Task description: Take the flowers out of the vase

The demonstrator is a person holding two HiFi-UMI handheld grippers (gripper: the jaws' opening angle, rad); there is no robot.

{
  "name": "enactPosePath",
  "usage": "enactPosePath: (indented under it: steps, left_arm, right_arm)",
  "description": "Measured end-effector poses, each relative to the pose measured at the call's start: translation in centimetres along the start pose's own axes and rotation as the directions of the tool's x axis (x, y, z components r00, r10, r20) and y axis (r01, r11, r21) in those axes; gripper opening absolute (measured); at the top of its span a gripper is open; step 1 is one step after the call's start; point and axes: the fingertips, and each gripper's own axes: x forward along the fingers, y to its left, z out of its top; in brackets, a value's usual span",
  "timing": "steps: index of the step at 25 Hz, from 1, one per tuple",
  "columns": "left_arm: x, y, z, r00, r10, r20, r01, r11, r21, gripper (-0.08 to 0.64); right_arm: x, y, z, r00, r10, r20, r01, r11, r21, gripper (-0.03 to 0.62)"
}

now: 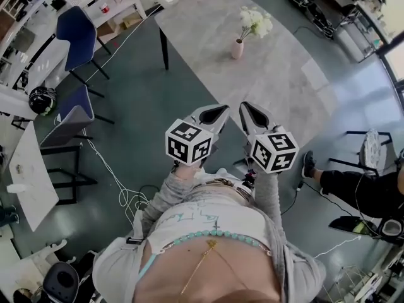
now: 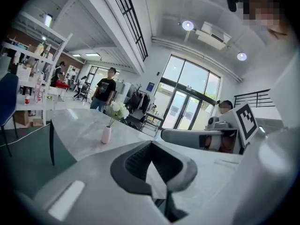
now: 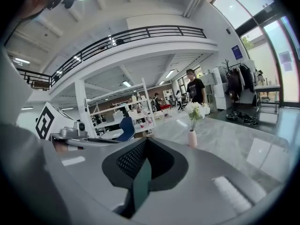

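Jaws: my left gripper (image 1: 213, 115) and right gripper (image 1: 254, 112) both closed, empty | Target: white flowers (image 1: 255, 23) upright in small pink vase (image 1: 237, 49) on the grey table (image 1: 284, 87), well ahead of me | Handling: light, soft heads, thin stems (probably easily crushed); I'd pinch stems just above the rim, steadying the tippy vase.

No legible text, brand or number in any view. Left marker cube (image 1: 188, 142) on left gripper (image 1: 218, 112), right marker cube (image 1: 273, 150) on right gripper (image 1: 249, 111) — black-and-white square patterns only, no characters. Blue wall sign (image 2: 150, 86) — too small to read.
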Motion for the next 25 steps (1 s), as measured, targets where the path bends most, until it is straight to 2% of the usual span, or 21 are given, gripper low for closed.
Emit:
enactPosePath:
  steps: [5, 15, 25]
  left_arm:
    - [0.5, 2.5, 1.2, 0.998, -0.059, -0.019, 0.059, 0.998, 0.010, 0.000]
    - [-0.2, 8.2, 2.4, 0.990, -0.129, -0.048, 0.130, 0.991, 0.028, 0.000]
    - [-0.4, 9.9, 2.5, 0.982, -0.174, -0.068, 0.176, 0.984, 0.016, 0.000]
  right_arm:
    - [2.9, 0.4, 0.7, 0.999, -0.041, 0.000, 0.041, 0.999, 0.012, 0.026]
    - [8.2, 1.7, 1.2, 0.993, -0.117, 0.015, 0.117, 0.993, 0.019, 0.026]
    - [10.6, 2.3, 1.1, 0.991, -0.136, -0.013, 0.137, 0.990, 0.016, 0.026]
